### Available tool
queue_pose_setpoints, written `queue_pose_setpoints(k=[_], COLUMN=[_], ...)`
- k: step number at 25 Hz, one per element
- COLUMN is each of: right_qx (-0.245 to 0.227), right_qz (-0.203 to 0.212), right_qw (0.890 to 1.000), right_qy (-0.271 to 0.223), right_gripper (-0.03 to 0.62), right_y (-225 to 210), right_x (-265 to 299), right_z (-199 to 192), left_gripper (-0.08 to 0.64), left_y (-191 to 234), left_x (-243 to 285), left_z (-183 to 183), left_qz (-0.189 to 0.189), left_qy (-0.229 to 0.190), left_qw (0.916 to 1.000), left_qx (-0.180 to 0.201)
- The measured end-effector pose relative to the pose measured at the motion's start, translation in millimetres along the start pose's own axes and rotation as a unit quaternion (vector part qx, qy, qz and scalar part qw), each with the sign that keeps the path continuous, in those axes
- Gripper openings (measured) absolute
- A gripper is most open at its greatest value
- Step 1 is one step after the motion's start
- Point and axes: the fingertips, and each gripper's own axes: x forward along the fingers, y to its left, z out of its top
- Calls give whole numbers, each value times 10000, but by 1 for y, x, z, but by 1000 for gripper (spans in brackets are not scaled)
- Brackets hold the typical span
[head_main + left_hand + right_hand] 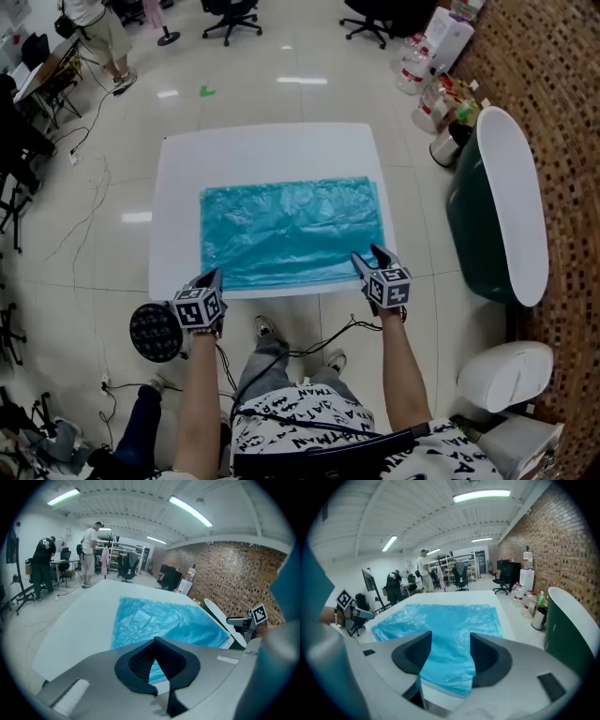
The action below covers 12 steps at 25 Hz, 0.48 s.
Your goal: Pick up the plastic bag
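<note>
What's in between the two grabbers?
In the head view, the near edge of the blue plastic bag, lying on the white table, stretches between the left gripper and the right gripper.

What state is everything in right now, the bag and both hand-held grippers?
Translucent blue plastic bag, spread flat and crinkled on the white rectangular table, not lifted.
Left hand-held gripper, jaw tips together at the bag's near left corner; grip on the bag unclear.
Right hand-held gripper, jaws apart at the bag's near right corner, not pinching it.
</note>
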Motion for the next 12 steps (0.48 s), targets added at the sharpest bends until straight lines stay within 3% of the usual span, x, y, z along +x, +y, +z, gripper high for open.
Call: queue_pose_setpoints(k=[2, 3, 6, 12], right_qx=[380, 555, 750, 542], right_qz=[297, 473, 766, 1068], right_qw=[9978, 9951, 9890, 9902], right_qy=[-453, -674, -1023, -718], right_gripper=[267, 226, 13, 1], right_y=[13, 20, 40, 66], right_x=[-22, -34, -74, -130], right_z=[21, 29, 37, 13], left_gripper=[0, 0, 0, 0], left_y=[-19, -31, -70, -150], left_x=[-23, -34, -68, -121], left_z=[14, 20, 24, 8], left_qz=[-29, -49, -163, -216], left_qy=[-429, -639, -1151, -1616], left_qw=[9991, 9979, 9927, 9854], left_qx=[-68, -109, -320, -487])
